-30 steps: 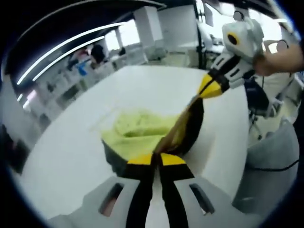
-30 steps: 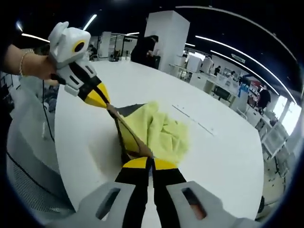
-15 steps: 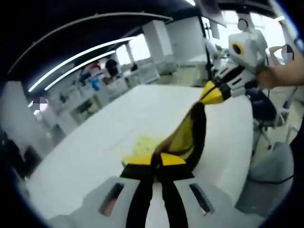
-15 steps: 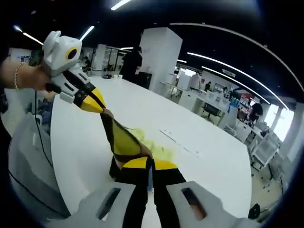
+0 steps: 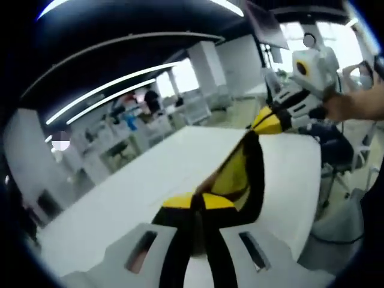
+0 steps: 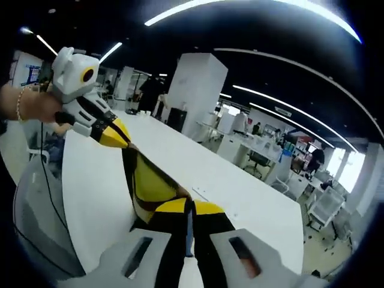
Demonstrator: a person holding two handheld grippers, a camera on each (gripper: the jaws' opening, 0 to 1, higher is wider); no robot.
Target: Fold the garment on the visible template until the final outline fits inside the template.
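A long white surface [image 5: 150, 180] stretches through an open office under strip lights, an empty grey chair [image 6: 36, 222] beside it. Above the surface hangs the garment [image 5: 243, 174], yellow with a dark border, stretched taut between two claws. The left claw [image 5: 197, 201] is clamped together on one end; the right claw [image 6: 189, 207] is pinched shut on the other. In the right gripper view, a hand [image 6: 30, 105] wearing a bracelet grips the left claw's white handle.
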